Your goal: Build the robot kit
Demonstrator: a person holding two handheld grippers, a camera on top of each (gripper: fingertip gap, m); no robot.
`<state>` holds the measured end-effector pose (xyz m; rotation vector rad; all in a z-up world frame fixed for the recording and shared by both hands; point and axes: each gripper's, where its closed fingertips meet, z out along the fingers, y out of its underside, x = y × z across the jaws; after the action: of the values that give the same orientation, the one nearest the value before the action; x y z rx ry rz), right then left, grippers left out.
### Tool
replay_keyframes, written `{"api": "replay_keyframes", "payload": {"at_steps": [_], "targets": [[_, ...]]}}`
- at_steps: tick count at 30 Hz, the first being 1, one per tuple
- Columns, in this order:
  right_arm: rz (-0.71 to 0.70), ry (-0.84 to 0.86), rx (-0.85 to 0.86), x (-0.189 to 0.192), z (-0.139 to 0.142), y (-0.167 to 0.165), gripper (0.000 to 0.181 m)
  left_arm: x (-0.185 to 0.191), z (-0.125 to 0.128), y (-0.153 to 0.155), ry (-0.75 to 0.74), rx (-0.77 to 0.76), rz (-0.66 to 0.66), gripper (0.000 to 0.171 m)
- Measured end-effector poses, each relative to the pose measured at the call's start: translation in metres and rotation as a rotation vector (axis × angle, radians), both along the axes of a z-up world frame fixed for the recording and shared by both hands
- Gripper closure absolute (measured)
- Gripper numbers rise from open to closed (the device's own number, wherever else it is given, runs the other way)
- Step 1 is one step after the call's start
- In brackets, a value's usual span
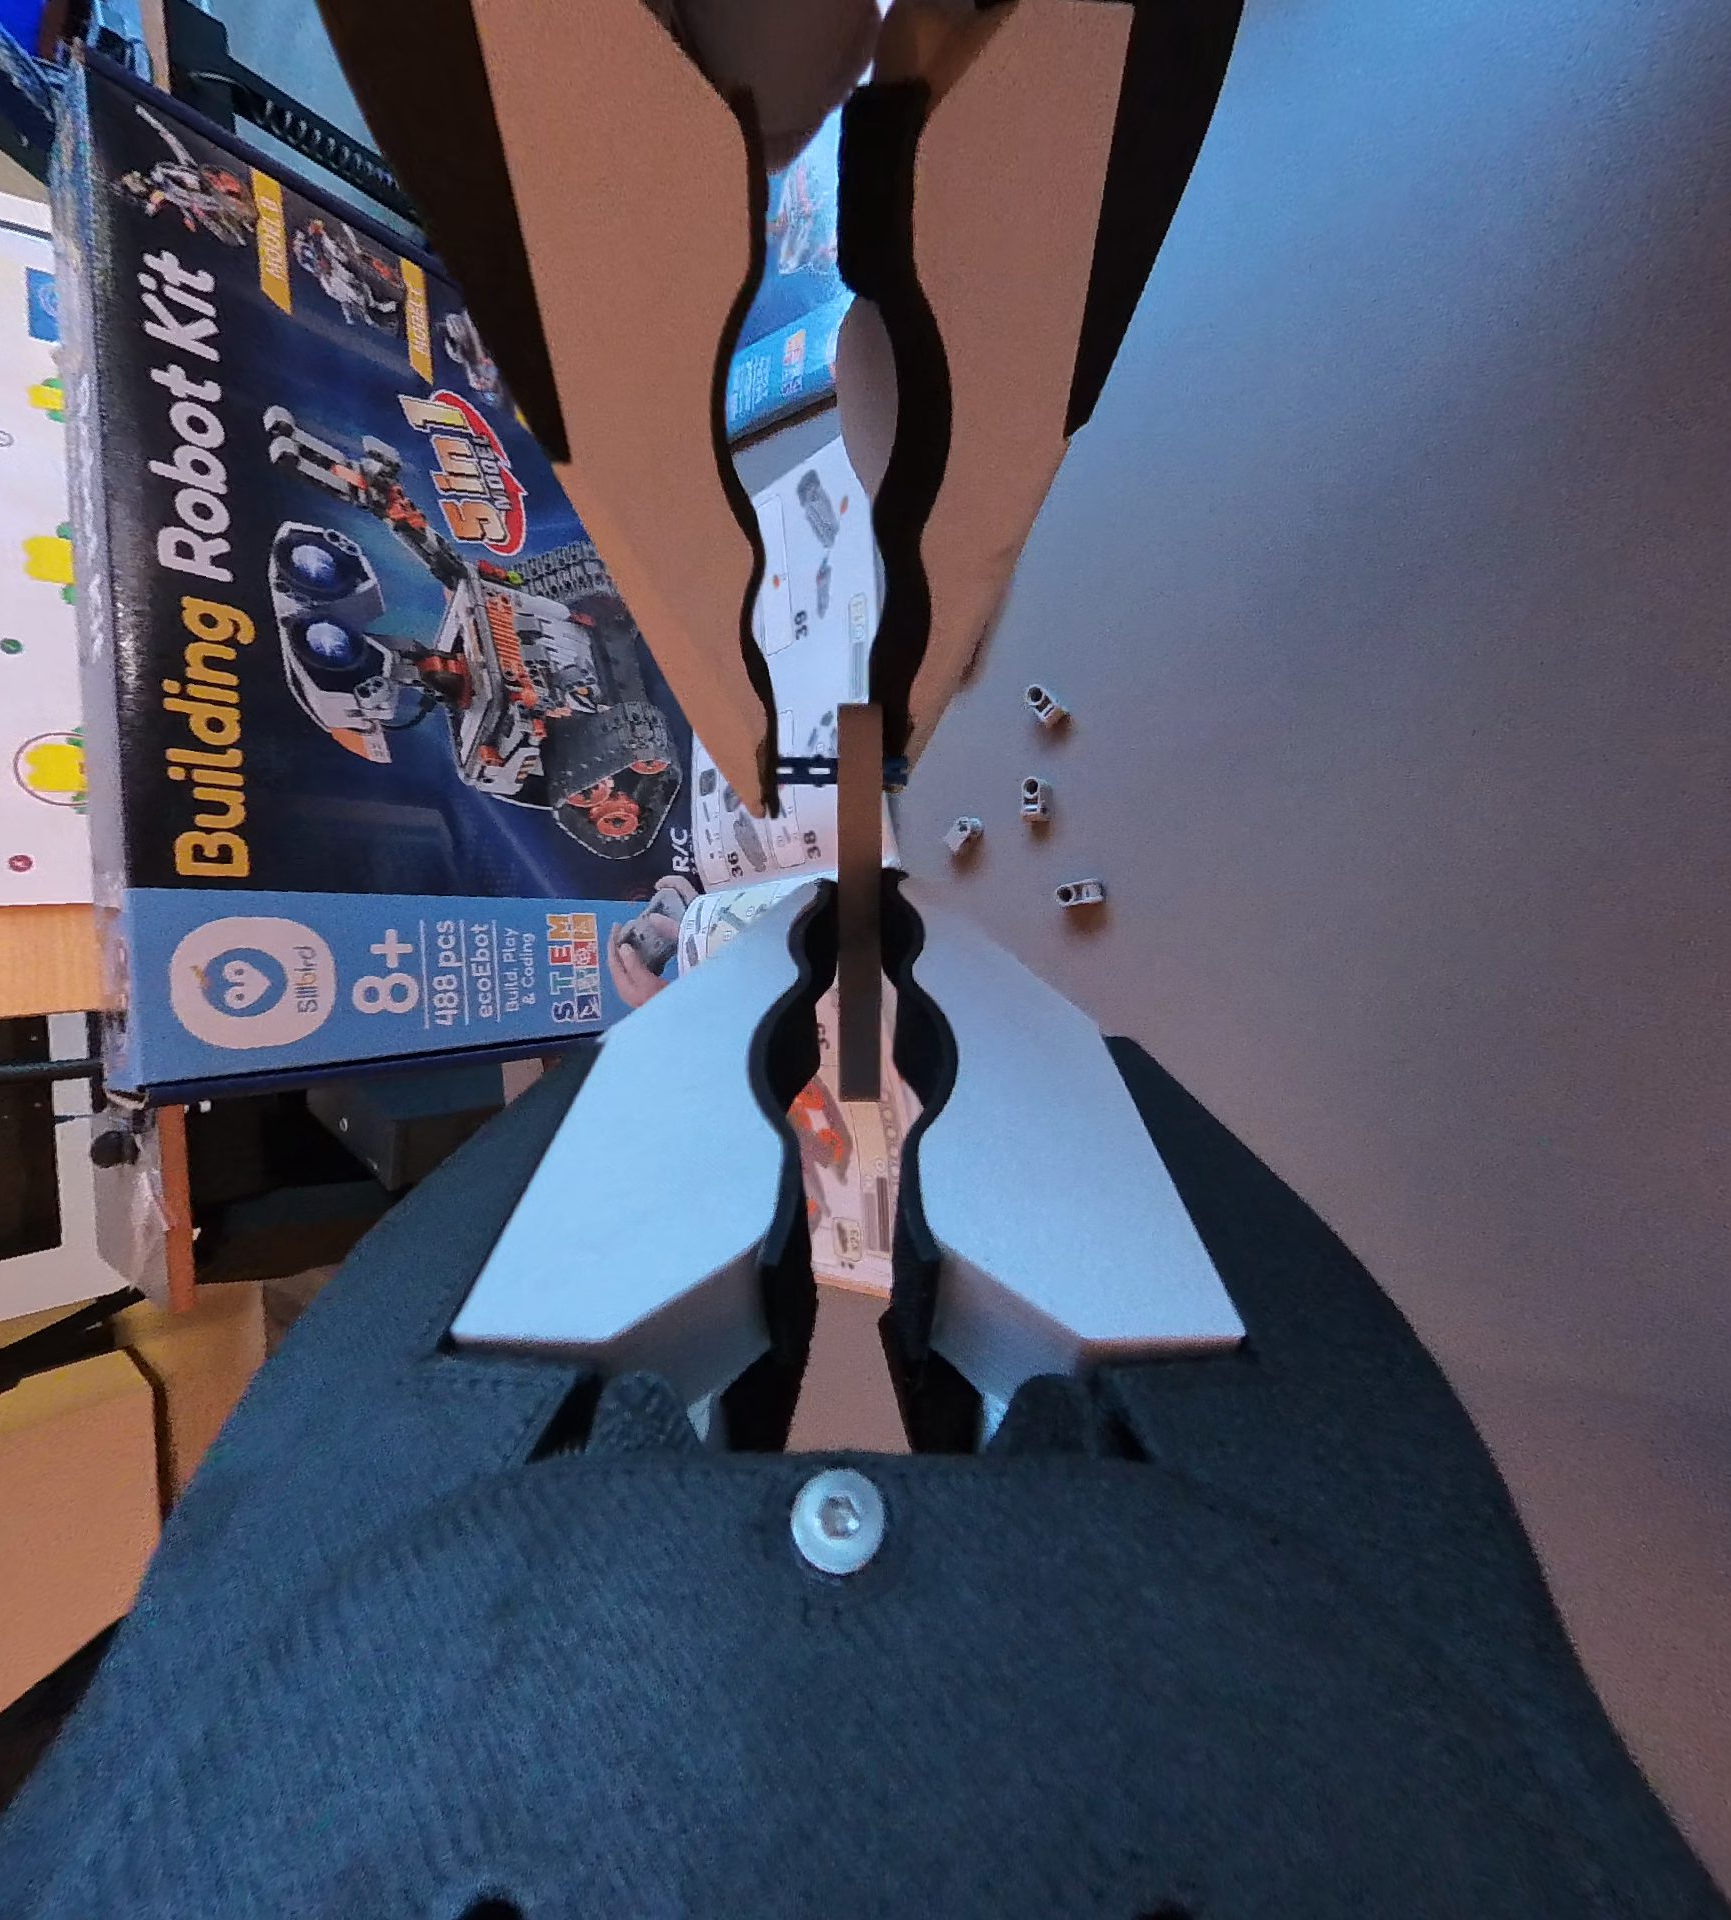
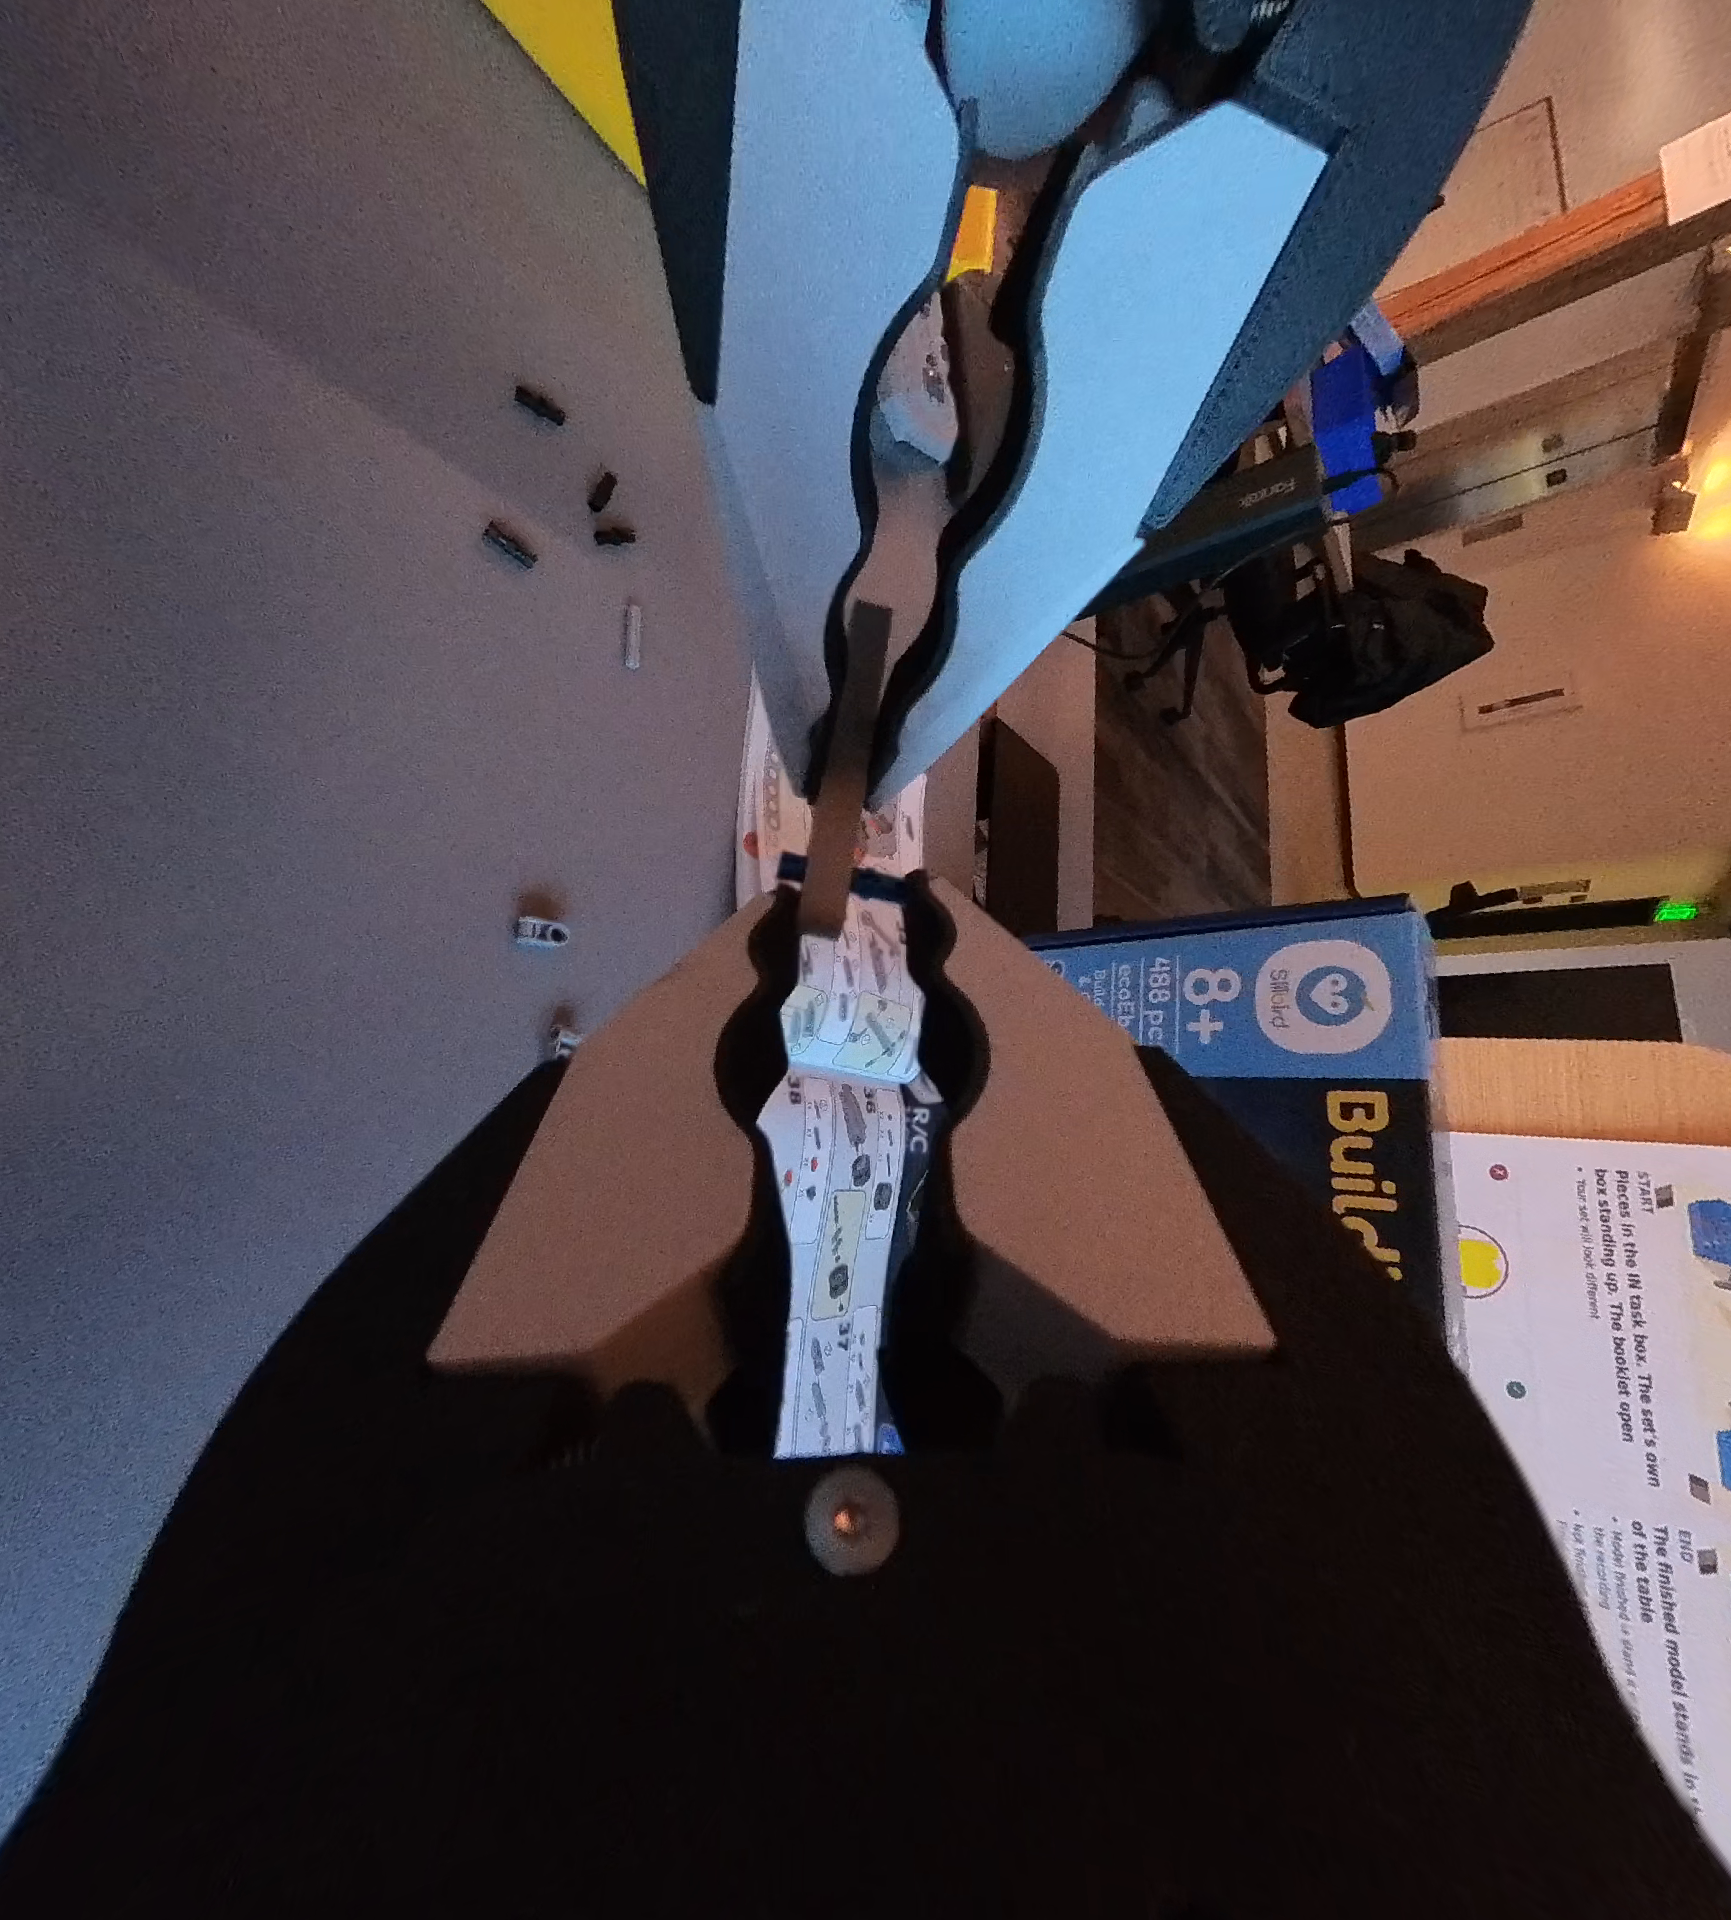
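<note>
My two grippers meet tip to tip above a grey table. My left gripper, with pale grey fingers, is shut on a dark flat bar that sticks out past its tips; both also show in the right wrist view, the gripper and the bar. My right gripper, with tan fingers, is shut on a small dark blue piece held crosswise between its tips. In the left wrist view it comes down from the top. The bar's free end reaches the blue piece.
An open instruction booklet lies under the grippers. A blue building-kit box stands beside it, with a printed sheet behind. Small grey connectors and black pins lie scattered on the table. Both grippers' tips are close together, under 4 cm apart.
</note>
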<state>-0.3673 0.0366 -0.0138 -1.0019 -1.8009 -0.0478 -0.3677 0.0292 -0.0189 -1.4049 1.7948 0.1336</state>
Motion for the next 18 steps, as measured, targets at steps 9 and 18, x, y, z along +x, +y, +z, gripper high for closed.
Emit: {"api": "replay_keyframes", "payload": {"at_steps": [9,18], "targets": [[-0.049,0.026,0.006,-0.002,-0.003,0.009,0.162,-0.002,-0.005,0.010,-0.004,-0.045,0.041,0.165],[-0.079,0.075,-0.004,0.000,0.000,0.016,0.162,-0.002,0.000,0.018,-0.052,-0.079,0.080,0.165]]}}
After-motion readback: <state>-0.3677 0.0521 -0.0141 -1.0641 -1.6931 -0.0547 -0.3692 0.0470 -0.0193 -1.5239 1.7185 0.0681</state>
